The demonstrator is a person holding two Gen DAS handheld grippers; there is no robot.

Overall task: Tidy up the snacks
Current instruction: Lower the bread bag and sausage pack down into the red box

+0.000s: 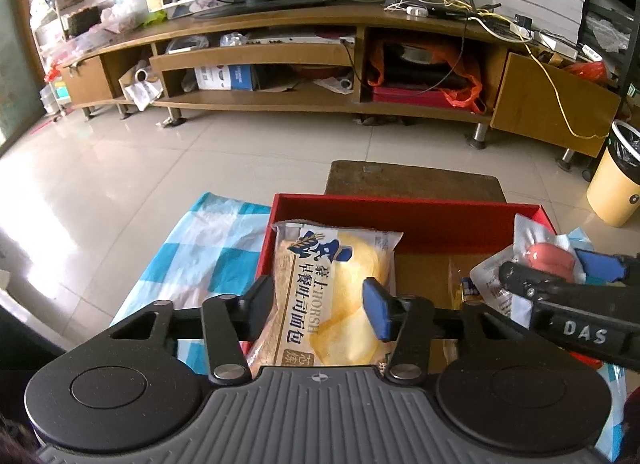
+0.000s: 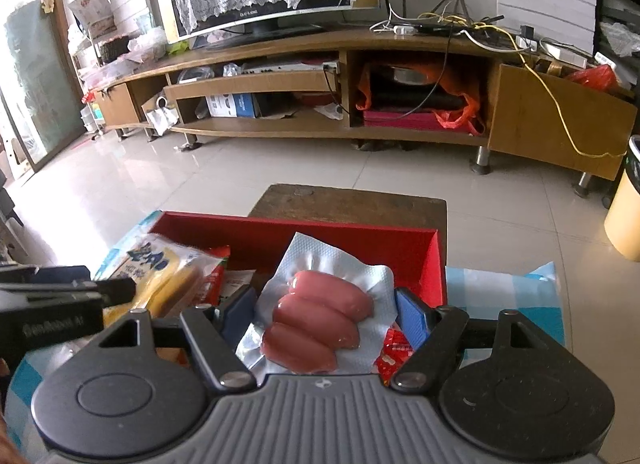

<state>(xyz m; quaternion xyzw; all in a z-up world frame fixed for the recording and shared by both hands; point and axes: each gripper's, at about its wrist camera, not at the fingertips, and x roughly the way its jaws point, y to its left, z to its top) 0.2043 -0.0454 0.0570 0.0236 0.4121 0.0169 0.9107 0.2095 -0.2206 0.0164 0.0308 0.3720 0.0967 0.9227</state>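
A bread packet (image 1: 328, 276), yellow with blue print, lies lengthwise between the fingers of my left gripper (image 1: 320, 304), whose pads press on its sides over the left part of the red box (image 1: 400, 216). My right gripper (image 2: 324, 314) is shut on a silver vacuum pack of three pink sausages (image 2: 332, 260), held above the right part of the red box (image 2: 360, 240). From the left wrist view the right gripper (image 1: 558, 270) shows at the right edge with the sausage pack (image 1: 524, 232). The left gripper (image 2: 92, 280) with the bread packet (image 2: 160, 268) shows at the left of the right wrist view.
The box sits on a blue-and-white checked cloth (image 1: 208, 248). Red snack packets (image 2: 394, 352) lie under the sausage pack. A dark wooden stool (image 1: 412, 180) stands just beyond the box, a yellow bin (image 1: 616, 184) on the tiled floor at the right, and a long TV cabinet (image 1: 280, 56) along the far wall.
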